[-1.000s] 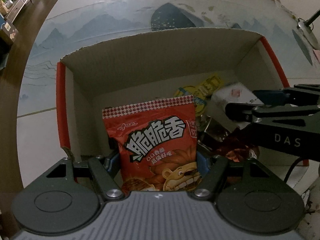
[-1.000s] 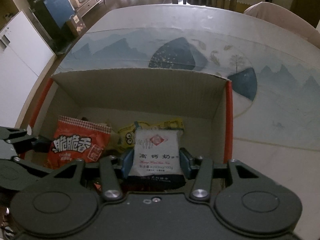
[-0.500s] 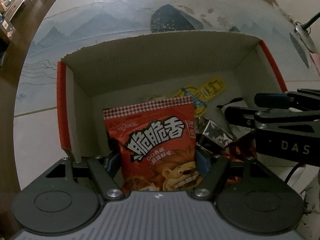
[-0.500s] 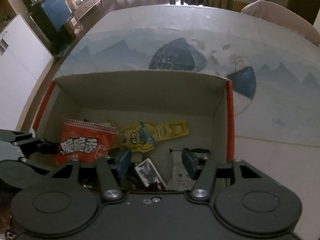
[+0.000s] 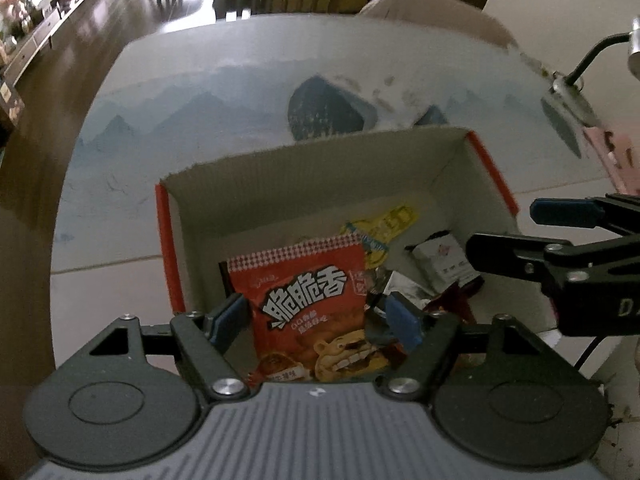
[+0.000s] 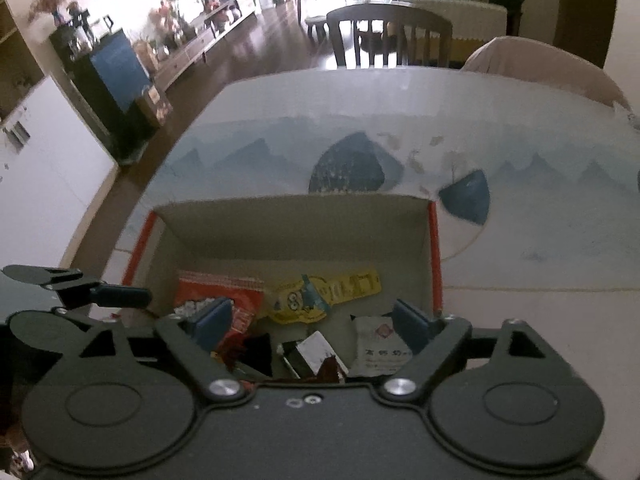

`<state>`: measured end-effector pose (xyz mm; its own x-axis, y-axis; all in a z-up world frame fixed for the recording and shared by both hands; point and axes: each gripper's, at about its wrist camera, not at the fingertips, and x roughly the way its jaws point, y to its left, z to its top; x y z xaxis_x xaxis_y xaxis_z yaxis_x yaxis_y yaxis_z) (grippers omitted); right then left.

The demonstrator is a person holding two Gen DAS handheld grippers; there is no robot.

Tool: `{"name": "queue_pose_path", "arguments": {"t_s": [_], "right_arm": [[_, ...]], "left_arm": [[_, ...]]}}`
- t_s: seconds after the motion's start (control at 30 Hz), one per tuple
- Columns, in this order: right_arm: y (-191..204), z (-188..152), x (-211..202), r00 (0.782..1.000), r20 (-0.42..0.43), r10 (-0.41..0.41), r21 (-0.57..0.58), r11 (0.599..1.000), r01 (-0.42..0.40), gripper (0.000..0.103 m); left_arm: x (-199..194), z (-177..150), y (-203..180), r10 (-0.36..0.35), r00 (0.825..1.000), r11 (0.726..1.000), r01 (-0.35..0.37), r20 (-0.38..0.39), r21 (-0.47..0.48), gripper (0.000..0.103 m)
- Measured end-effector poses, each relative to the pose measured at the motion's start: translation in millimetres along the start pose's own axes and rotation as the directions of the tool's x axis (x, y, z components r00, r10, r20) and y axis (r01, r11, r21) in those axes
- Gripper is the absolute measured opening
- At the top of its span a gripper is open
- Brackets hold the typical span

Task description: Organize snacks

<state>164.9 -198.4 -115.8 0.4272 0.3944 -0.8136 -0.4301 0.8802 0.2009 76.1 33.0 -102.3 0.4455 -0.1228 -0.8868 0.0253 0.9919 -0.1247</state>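
An open cardboard box with red edges (image 5: 280, 196) (image 6: 288, 232) stands on the table and holds several snack packets. A red chip bag (image 5: 308, 304) (image 6: 216, 292) stands in its left part, a yellow packet (image 5: 380, 224) (image 6: 328, 292) lies at the back, a white milk-candy packet (image 5: 444, 264) (image 6: 380, 348) lies at the right. My left gripper (image 5: 316, 316) is open, its pads apart from the red bag's sides. My right gripper (image 6: 312, 320) is open and empty above the box; it also shows in the left wrist view (image 5: 532, 236).
The table has a blue mountain-pattern cover (image 6: 360, 160). A lamp (image 5: 580, 76) and a pink item (image 5: 616, 156) are at the right. Chairs (image 6: 388, 36) stand behind the table, cabinets (image 6: 108, 76) at the far left.
My right gripper let go of the white packet, which now lies in the box, and opened wide. My left gripper opened off the red bag. Both grippers drew back and up.
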Motion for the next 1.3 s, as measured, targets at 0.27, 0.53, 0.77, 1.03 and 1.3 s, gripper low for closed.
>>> {"name": "queue_pose_path", "arguments": {"t_s": [0.27,0.53,0.77,1.03,1.3], "right_arm": [[13.8,-11.5,-32.6,0.996,0.084,0.012,-0.012,1.000,-0.011,0.096],[28.0,-30.1,-59.3,0.986,0.166,0.000,-0.048,0.999,0.008,0.103],[29.3,-49.7,-72.6,0.974,0.227,0.019,0.019,1.000,-0.024,0.103],[30.6,-70.2,-83.8,0.950,0.313,-0.004,0.066,0.998,-0.017,0.103],[44.4,-78.2,-89.1,0.940,0.339,-0.031,0.044,0.999,0.017,0.103]], "left_arm": [[-31.3,-12.0,7.3,-0.018,0.998,1.000,0.017,0.067,0.013,0.080],[-68.4,-25.5,9.5,-0.064,0.988,0.998,0.060,0.142,0.030,0.088],[-93.7,-35.3,5.5,-0.091,0.973,0.995,0.082,0.212,0.048,0.100],[-101.4,-45.9,3.8,-0.084,0.968,0.996,0.077,0.236,0.041,0.100],[-100.8,-54.1,-1.5,-0.073,0.973,0.997,0.071,0.217,0.018,0.100]]}}
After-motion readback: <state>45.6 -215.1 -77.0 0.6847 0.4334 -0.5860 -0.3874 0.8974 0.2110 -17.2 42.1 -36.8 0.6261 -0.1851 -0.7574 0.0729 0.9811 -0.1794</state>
